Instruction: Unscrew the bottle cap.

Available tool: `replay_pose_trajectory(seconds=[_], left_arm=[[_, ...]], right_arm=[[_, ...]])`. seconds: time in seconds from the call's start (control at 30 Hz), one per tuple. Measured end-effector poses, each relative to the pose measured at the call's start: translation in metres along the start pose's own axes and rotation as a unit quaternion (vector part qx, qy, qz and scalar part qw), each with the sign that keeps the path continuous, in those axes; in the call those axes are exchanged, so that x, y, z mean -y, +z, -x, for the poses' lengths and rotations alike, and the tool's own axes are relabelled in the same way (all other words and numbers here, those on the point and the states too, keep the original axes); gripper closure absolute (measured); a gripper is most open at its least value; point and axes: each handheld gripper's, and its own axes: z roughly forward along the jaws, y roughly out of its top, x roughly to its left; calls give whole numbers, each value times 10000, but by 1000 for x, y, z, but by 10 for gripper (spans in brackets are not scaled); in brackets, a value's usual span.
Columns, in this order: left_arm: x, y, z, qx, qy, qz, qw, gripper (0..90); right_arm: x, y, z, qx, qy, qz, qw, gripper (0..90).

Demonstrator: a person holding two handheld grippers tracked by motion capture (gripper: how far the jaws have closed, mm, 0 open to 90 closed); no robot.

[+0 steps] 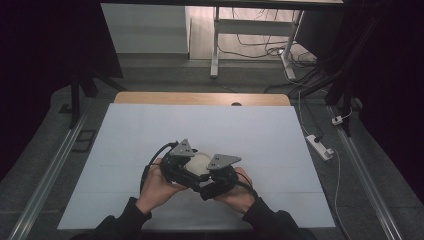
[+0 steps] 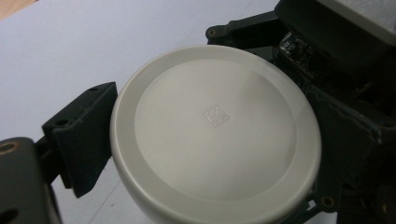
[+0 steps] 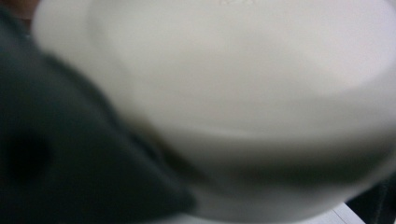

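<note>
The left tongs (image 1: 192, 161) clasp a round white lidded container (image 2: 215, 137) by its side, lifted just above the counter (image 1: 250, 130). The right tongs (image 1: 212, 172) press its opposite side; their grip is unclear. Seemingly mid-handover: pickup done, placing remains.

Far half of table (image 1: 200, 120): open surface up to the far edge, passage unobstructed.
Left and right edges: open strips are left on both sides of the hands.
Near edge, centre: blocked by left gripper (image 1: 176, 162), right gripper (image 1: 220, 172) and white round dish (image 2: 215, 135) packed between them.
Gap between grippers: closed off by the dish, which touches the jaws on both sides.
</note>
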Motion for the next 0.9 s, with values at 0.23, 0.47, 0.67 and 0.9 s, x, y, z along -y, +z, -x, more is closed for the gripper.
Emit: replay_pose_trajectory(seconds=[0.23,0.47,0.67,0.9], left_arm=[[-2,-16,-12,464,346,11,9983,0],[5,-29,-25,1342,1142,-169,9842,17],[9,-22,-21,1483,1465,-234,9777,50],[9,-20,-19,1335,1247,-67,9832,74]], right_arm=[[-1,-3,0,-169,-35,109,9998,66],[-2,-4,-6,-529,-272,184,9981,66],[-3,-3,-13,-787,-455,193,9957,66],[-3,-4,-12,-727,-463,184,9961,66]])
